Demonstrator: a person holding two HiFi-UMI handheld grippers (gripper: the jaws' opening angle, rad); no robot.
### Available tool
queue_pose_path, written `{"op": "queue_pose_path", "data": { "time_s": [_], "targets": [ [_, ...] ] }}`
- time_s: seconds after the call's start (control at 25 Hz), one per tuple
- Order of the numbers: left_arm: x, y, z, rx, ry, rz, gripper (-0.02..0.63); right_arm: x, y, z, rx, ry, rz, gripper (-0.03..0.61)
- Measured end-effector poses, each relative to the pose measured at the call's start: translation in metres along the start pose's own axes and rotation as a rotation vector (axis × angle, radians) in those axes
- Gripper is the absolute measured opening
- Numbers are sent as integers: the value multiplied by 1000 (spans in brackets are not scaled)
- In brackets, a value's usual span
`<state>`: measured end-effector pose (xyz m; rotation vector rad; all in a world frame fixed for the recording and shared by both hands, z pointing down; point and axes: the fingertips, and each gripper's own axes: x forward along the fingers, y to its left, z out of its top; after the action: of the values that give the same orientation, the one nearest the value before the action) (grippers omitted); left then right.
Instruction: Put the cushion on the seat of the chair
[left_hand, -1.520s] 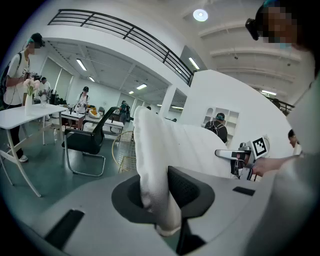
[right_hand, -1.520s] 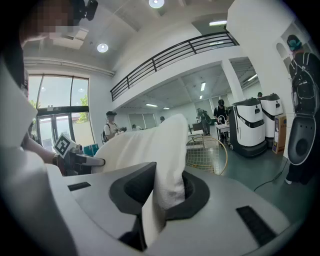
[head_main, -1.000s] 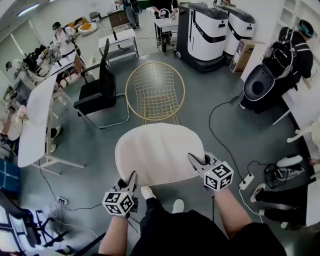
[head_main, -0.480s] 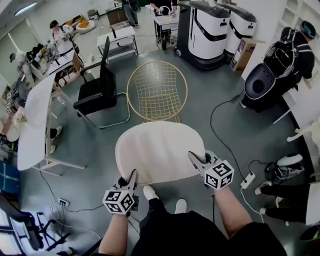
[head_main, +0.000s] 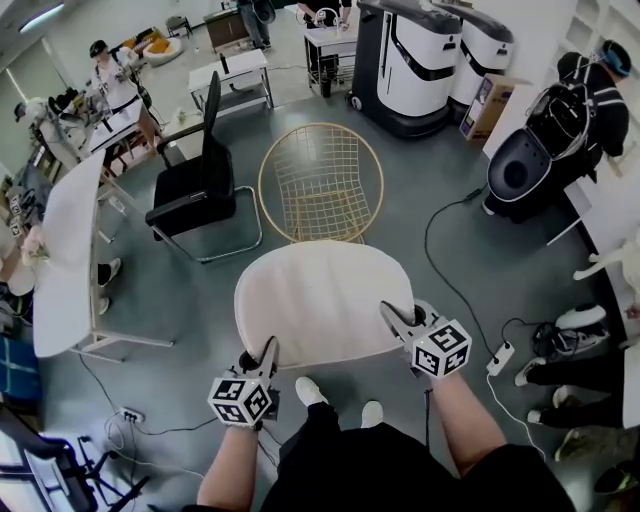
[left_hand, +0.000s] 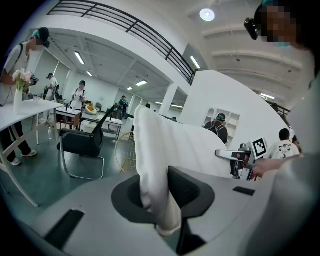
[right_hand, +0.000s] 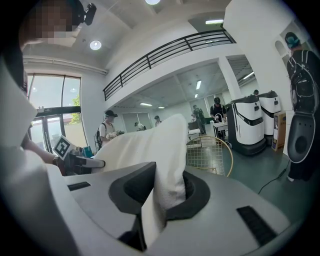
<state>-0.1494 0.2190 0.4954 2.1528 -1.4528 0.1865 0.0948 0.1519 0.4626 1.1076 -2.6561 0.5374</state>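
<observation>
Head view: one cream cushion (head_main: 318, 300) is held in the air in front of the person, level and broad side up. It hangs over the grey floor (head_main: 200, 300). Its far edge overlaps the near rim of the wire chair (head_main: 320, 185) in this view; it isn't on the seat.

Grippers: two.
- Left gripper (head_main: 268, 352): jaws drawn narrow, clamped on the cushion's near left edge. The left gripper view shows the fabric pinched between the two pads.
- Right gripper (head_main: 395, 318): jaws drawn narrow, clamped on the cushion's near right edge. The right gripper view shows a fold of fabric pressed between the pads.

Chairs: two.
- One round gold wire chair, seat bare, straight beyond the cushion.
- One black office chair (head_main: 195, 185) on a chrome frame, just left of the wire chair.

Other items:
- Two tall white-and-black machines (head_main: 415, 65), side by side at the far wall.
- One cardboard box (head_main: 488, 105), to their right.
- One long white table (head_main: 65, 250), at the left.
- One power strip (head_main: 497, 358), on the floor at the right, with a black cable.

Persons (head_main: 112, 75) stand round the room's edges. The count is probably five, as several are small or cut by the frame.

Writing: none is legible. The two marker cubes (head_main: 240, 400) carry black-and-white square patterns only. Print on the box is too small to read.
</observation>
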Motion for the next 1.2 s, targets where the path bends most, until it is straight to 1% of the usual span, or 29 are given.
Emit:
{"op": "queue_pose_path", "data": {
  "time_s": [0.4, 0.68, 0.96, 1.2],
  "targets": [
    [16, 65, 36, 12, 5, -34, 81, 67, 14, 22, 7, -9, -36, 72],
    [12, 102, 55, 48, -6, -45, 81, 100, 33, 32, 0, -29, -47, 72],
    [7, 116, 65, 50, -22, -42, 81, 116, 41, 43, -14, -37, -43, 72],
    [10, 114, 74, 50, -36, -38, 81, 119, 35, 54, -23, -41, -34, 72]
  ]
}}
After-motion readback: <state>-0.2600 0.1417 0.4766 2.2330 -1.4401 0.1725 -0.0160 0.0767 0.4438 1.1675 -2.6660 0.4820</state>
